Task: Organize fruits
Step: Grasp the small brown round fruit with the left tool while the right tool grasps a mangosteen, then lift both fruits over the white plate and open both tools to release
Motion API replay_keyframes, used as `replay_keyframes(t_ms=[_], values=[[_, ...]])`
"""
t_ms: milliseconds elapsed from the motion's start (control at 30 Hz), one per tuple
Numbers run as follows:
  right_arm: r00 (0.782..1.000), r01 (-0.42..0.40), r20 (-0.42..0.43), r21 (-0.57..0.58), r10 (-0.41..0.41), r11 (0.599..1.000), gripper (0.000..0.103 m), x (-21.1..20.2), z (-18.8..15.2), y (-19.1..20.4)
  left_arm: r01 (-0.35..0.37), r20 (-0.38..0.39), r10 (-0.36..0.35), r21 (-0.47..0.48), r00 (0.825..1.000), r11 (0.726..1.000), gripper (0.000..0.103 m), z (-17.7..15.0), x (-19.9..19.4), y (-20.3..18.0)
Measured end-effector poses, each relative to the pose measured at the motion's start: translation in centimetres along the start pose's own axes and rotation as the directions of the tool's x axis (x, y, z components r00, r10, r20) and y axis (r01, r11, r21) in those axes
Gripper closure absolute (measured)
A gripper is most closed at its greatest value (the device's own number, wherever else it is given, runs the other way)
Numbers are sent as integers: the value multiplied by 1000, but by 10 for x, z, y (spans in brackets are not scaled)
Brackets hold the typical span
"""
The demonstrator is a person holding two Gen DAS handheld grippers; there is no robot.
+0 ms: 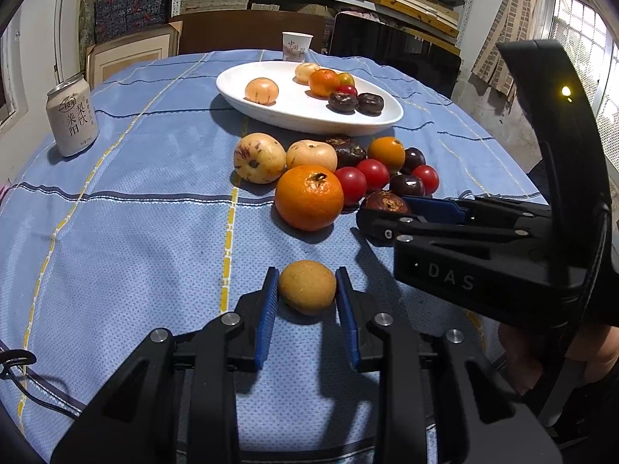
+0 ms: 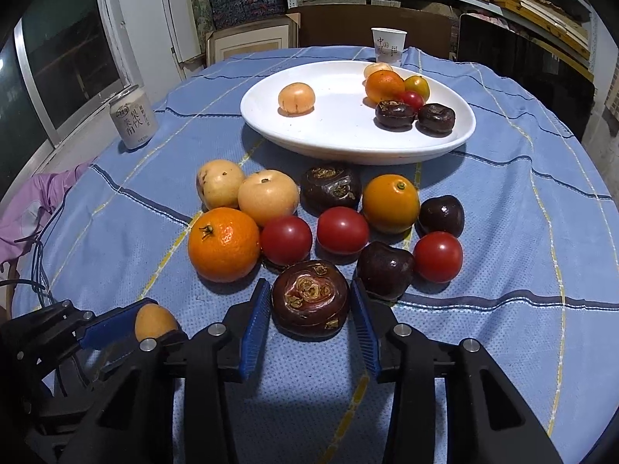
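My left gripper (image 1: pixel 307 271) is shut on a small tan round fruit (image 1: pixel 307 288) that rests on the blue cloth. To its right, my right gripper (image 2: pixel 309 285) has its blue pads against both sides of a dark brown water chestnut (image 2: pixel 310 298) at the near edge of the fruit pile. The pile holds a mandarin (image 2: pixel 223 244), two pale pears, red tomatoes (image 2: pixel 342 230), a small orange (image 2: pixel 390 203) and dark cherries. Behind it, a white oval plate (image 2: pixel 340 150) carries several fruits, most of them at its right end.
A drink can (image 1: pixel 72 116) stands at the left of the table and a paper cup (image 1: pixel 296 45) behind the plate. A pink cloth (image 2: pixel 31 208) and a cable hang at the left edge. A hand (image 1: pixel 541 359) holds the right gripper.
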State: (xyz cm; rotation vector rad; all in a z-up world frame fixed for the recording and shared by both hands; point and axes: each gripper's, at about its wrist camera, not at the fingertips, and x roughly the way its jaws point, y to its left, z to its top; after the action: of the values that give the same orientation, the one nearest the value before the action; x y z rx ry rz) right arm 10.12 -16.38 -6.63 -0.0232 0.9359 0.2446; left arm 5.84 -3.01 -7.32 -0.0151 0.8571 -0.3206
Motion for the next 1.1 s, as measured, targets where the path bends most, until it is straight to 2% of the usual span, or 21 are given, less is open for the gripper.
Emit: replay_keyframes(t_ms=[500, 900, 1100], values=[[1000, -13, 19, 27, 12, 1000, 62, -13, -12, -6, 3, -5, -3, -2, 1000, 1000, 74, 0, 2, -1], [997, -18, 79, 57, 13, 998, 61, -57, -45, -24, -11, 1, 11, -4, 1000, 1000, 74, 1, 2, -2], [989, 4, 146, 42, -11, 999, 61, -78, -50, -26, -43, 21, 43, 9, 999, 999, 74, 4, -4, -1]])
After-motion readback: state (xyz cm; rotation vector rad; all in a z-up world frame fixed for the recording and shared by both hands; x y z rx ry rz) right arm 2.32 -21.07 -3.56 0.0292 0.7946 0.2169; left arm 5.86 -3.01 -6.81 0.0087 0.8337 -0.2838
